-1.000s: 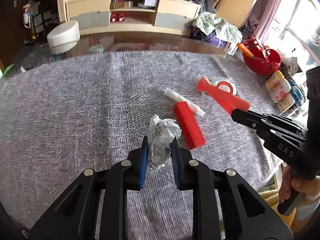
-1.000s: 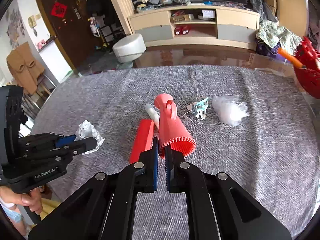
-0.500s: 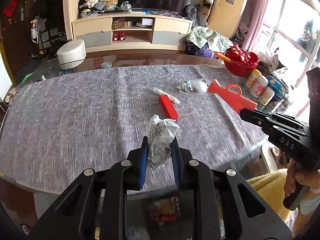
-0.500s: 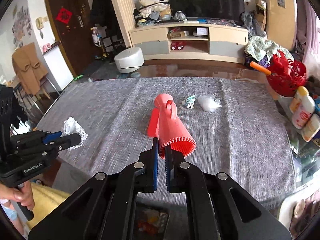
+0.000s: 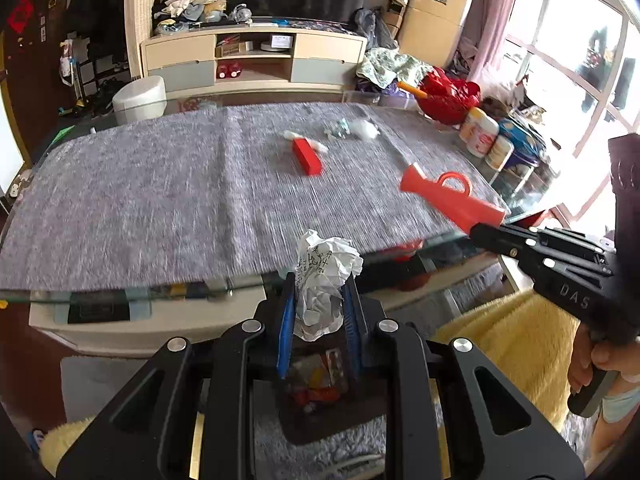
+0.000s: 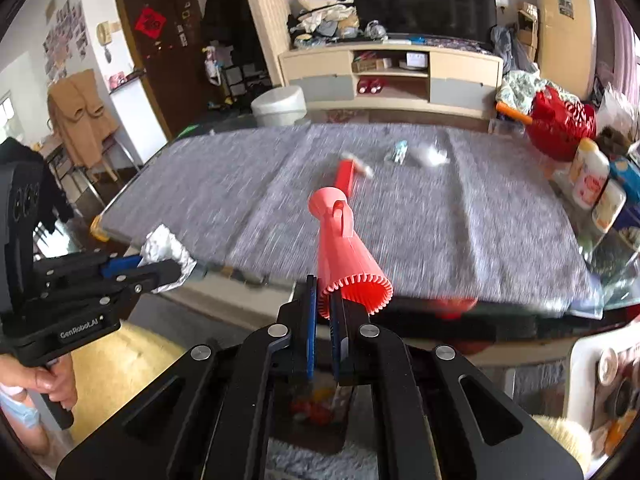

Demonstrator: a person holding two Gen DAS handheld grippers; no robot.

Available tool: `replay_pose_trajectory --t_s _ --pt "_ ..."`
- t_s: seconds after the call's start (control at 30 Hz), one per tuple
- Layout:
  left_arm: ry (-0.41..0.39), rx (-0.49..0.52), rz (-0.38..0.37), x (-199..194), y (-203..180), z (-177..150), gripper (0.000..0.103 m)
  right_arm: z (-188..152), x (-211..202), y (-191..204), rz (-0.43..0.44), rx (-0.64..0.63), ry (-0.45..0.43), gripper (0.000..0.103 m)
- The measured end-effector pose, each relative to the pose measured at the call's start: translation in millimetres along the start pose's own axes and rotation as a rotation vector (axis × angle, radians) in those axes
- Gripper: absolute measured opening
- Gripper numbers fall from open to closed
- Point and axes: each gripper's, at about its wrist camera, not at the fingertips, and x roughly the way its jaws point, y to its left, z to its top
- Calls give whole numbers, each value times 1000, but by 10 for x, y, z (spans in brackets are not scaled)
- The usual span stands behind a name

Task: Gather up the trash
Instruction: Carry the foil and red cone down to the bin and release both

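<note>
Both grippers have drawn back off the grey-clothed table to above the trash bin below its near edge; the left gripper clamps the crumpled paper; the right gripper pinches the red ribbed cup; dropping both looks next.

Both my grippers carry trash off the table edge.
My right gripper pinches the ribbed red plastic cone's rim at centre frame; at left, my left gripper clamps a crumpled white paper ball.
</note>
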Motion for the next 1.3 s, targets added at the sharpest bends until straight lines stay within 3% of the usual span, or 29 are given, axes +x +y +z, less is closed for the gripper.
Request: replay_pose_trajectory --t_s 0.27,0.57,0.83,1.03,1.2,1.27,1.3 --pt "95 -14 -22 215 -25 -475 21 -516 219 95 37 12 128 7" --pt "257 -41 -37 779 26 -938 21 -905 708 44 62 91 295 7" --pt "389 -59 -54 1240 69 -1171 21 -1007 1092 17 58 108 371 7" --pt "421 -71 -57 1383 104 -1208 21 -998 1251 3 61 119 401 7" --pt "436 -95 -49 1463 167 -1194 29 -976 1332 -30 58 136 416 10" --pt "438 -103 -41 1481 189 -1192 44 -965 1347 -62 55 151 420 10" --pt "439 -105 -32 1486 203 -1191 47 -962 1354 -75 53 157 420 13"
